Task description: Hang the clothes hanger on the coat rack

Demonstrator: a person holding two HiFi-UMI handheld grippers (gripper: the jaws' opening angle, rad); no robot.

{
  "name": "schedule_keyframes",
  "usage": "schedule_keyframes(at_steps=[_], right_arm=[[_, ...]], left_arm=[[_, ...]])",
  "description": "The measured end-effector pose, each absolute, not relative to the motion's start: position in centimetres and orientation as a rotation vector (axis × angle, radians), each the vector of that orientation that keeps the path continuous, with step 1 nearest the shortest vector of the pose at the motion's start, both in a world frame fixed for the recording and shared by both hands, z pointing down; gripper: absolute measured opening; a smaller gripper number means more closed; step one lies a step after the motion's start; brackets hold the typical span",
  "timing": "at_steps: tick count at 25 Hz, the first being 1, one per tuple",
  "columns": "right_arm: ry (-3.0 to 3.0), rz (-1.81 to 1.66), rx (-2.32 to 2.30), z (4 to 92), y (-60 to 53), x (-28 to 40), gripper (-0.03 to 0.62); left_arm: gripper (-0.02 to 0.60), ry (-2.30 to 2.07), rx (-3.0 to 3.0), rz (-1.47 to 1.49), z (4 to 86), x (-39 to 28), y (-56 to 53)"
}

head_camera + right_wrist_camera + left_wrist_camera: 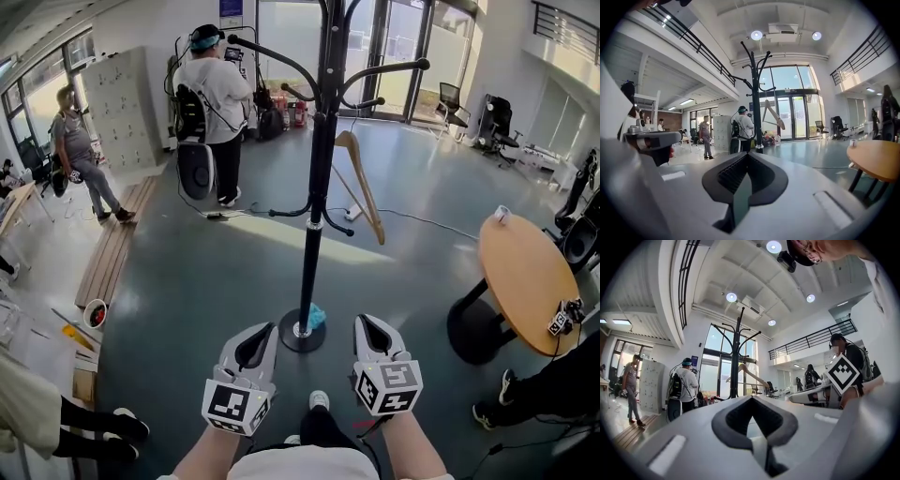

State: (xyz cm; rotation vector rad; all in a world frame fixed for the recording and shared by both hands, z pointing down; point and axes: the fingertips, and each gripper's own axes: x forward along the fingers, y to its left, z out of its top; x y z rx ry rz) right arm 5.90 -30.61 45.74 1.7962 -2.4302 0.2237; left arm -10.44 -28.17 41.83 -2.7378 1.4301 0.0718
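Clothes hanger [368, 187] hangs steeply slanted on coat rack [319, 187].

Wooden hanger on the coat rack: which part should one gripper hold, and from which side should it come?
Grip the hanger on its long wooden arm, a little below the top. That arm slants down on the right of the coat rack pole, with free space around it, so the right gripper could probably come from the right, jaws across the wood.
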Motion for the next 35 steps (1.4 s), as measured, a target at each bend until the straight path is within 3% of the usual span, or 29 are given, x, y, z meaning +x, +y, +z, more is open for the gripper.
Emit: schedule_keyframes(at_steps=[11,35], right_arm=[[-2.504,0.295,1.642,48.1,-23.8,3.4,0.028],[-2.588,0.301,1.517,49.3,4.3,10.3,0.026]], left_arm=[[0.000,1.458,-2.746,0.066,42.6,-10.8,-22.0],[0.000,1.585,-2.648,0.037,42.7,-2.5,7.0]])
